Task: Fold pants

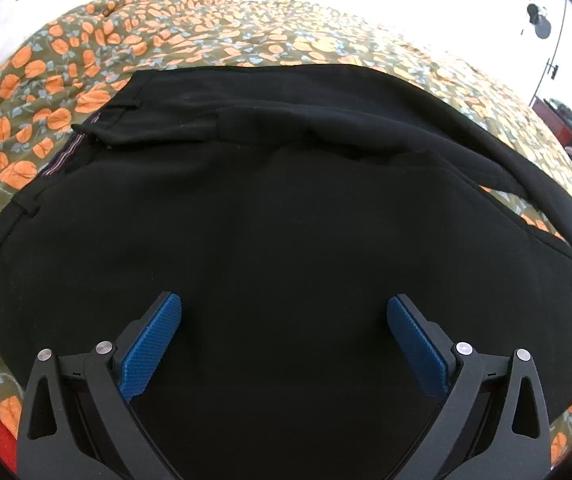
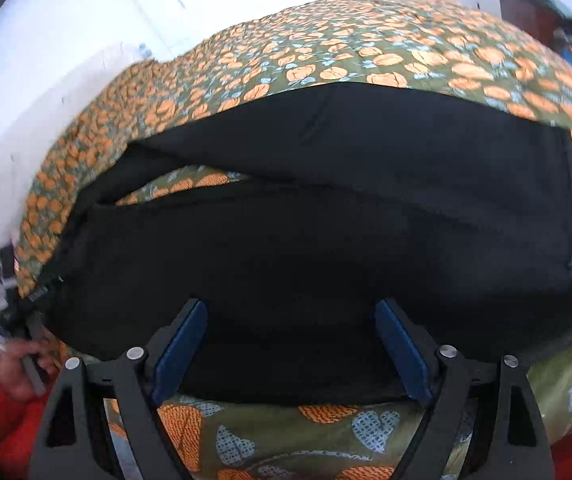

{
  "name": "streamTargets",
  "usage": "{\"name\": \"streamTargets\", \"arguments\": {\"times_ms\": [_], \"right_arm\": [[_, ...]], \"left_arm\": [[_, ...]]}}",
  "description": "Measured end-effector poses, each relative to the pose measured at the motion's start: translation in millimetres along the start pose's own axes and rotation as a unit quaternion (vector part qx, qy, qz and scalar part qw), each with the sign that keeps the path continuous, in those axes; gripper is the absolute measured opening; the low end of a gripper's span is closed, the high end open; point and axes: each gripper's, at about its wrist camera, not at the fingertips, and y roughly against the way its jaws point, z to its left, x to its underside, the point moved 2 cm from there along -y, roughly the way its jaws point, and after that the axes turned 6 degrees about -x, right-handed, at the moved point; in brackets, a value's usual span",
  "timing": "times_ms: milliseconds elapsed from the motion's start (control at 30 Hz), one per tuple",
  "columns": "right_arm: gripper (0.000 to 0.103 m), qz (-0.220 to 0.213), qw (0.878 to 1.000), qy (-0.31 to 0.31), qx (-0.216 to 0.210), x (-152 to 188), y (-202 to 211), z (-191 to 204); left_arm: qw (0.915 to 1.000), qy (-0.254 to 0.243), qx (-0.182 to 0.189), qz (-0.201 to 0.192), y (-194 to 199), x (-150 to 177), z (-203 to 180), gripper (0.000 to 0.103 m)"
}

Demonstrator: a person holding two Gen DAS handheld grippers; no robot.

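Note:
Black pants (image 1: 286, 208) lie spread over a bed with an olive cover printed with orange flowers (image 1: 45, 80). In the left wrist view the waistband with a belt loop (image 1: 125, 106) is at the upper left, and one layer lies folded across the middle. My left gripper (image 1: 283, 308) hovers open above the dark cloth, nothing between its blue pads (image 1: 153, 344). In the right wrist view the pants (image 2: 326, 240) fill the middle, with their near edge just past the fingers. My right gripper (image 2: 290, 312) stands open over that edge, its blue pads (image 2: 181, 344) apart from the fabric.
The flowered bed cover (image 2: 326, 432) shows under the right gripper. A hand in a red sleeve (image 2: 17, 372) is at the lower left of the right wrist view. A dark red piece of furniture with clothes on it (image 1: 562, 120) stands past the bed's far right edge.

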Motion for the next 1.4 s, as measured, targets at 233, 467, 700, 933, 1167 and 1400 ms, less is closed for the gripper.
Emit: {"name": "streamTargets", "arguments": {"times_ms": [233,467,700,933,1167,1400], "right_arm": [[0.091,-0.005,1.000,-0.008,-0.010,1,1,-3],[0.096,-0.003,1.000,0.001,-0.007,0,1,1],[0.096,-0.004,1.000,0.000,-0.019,2,3,-1],[0.101,-0.001,0.999,-0.026,-0.045,2,5,-6],[0.103,0.010,1.000,0.003,-0.020,6,1,3],[0.102,-0.043,0.998,0.032,0.017,0,33,10]], "left_arm": [[1.0000,-0.007,-0.007,0.002,-2,2,-2,0.103],[0.9999,-0.010,-0.007,0.007,-3,2,-3,0.103],[0.9999,-0.010,-0.009,0.009,-4,2,-4,0.103],[0.9999,-0.010,-0.004,0.013,-4,2,-2,0.103],[0.9998,-0.011,-0.006,0.018,0,-1,-2,0.102],[0.9996,0.027,0.007,-0.008,17,-8,13,0.102]]}}
